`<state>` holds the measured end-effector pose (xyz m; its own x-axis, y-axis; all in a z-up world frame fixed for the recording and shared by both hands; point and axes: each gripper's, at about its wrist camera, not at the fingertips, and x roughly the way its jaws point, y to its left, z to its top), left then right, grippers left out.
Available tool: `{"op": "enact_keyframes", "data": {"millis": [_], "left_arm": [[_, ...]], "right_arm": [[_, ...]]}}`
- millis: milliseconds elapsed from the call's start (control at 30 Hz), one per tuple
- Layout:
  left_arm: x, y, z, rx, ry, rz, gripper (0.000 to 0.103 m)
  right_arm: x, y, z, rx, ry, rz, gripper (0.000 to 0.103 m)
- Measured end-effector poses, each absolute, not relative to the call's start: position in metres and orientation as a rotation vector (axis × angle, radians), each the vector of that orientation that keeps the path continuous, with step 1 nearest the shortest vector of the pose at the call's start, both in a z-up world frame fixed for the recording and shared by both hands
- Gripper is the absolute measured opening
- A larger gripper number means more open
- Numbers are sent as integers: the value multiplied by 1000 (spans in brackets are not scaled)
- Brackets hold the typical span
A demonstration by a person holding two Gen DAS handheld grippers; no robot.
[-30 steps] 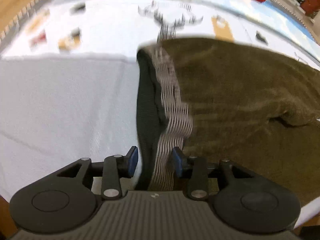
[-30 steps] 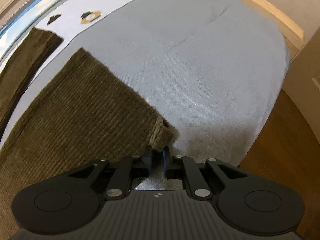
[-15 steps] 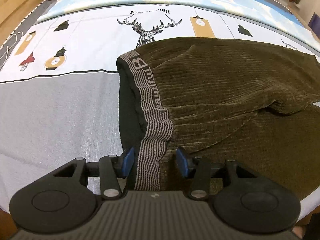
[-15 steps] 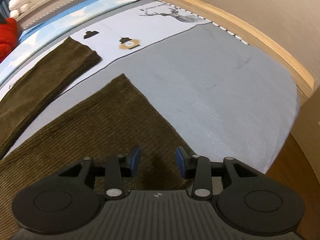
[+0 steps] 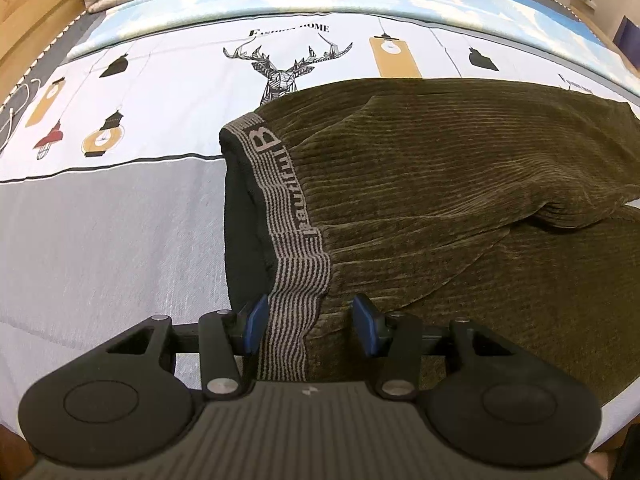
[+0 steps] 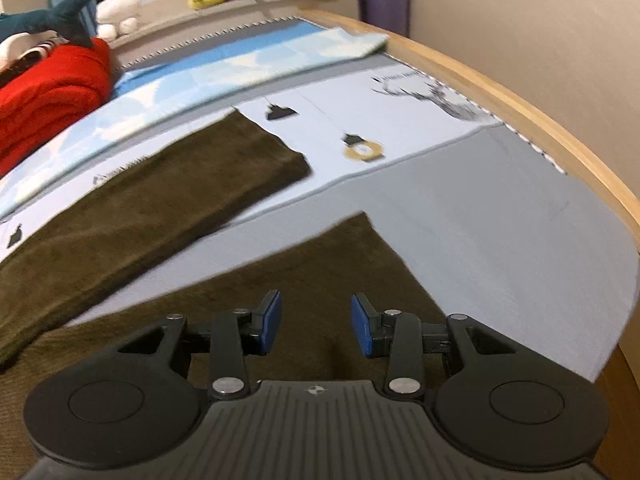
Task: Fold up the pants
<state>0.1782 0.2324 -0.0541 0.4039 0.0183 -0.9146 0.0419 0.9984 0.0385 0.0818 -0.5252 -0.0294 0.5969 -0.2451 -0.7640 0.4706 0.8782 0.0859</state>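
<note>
**A:** Where were the pants [image 5: 460,208] when you looked?

**B:** Spread on the bed [image 5: 112,240], olive corduroy. Through my left camera the waistband [image 5: 296,240] ran straight away from the left gripper [image 5: 308,324], its near end lying between the fingers. The blue pads stood apart on either side of it, the left one right beside the band and the right one clear, so I called that hand released, not clamping.

**A:** And the right?

**B:** The right gripper [image 6: 316,324] was parted too, nothing pinched, above the near leg's [image 6: 320,276] hem end. The far leg [image 6: 168,188] lay well apart, angled off to the upper left.

**A:** So the fold turned on what?

**B:** I judged the long axis ran from my left hand across to my right. The near leg had to travel sideways onto the far one, and both hands sat along that near edge.
</note>
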Motion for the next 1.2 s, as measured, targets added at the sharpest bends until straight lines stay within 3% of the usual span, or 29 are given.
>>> {"op": "enact_keyframes", "data": {"millis": [300,467,533,600,900,1067,1100,1133,1167,1200], "left_arm": [[181,231,-53,69,1147,-11,53],[185,225,-43,60,1091,7,64],[189,221,-37,47,1059,27,76],[193,217,-30,27,1015,56,82],[233,182,-10,-8,880,74,82],[270,166,-22,-67,945,22,80],[278,165,-25,-74,946,13,69],[288,161,-29,-72,949,8,49],[296,159,-35,-72,955,3,37],[304,157,-40,-74,965,-2,14]], "right_arm": [[104,-485,-17,151,792,-374,40],[117,-459,-11,110,769,-345,40],[125,-443,-8,108,761,-321,40],[134,-426,-4,111,748,-283,40],[175,-337,28,96,636,-70,46],[194,-301,41,106,598,9,50],[197,-295,44,102,583,17,51],[200,-289,46,96,567,22,54],[203,-286,47,91,553,29,55],[206,-283,48,86,542,41,56]]}}
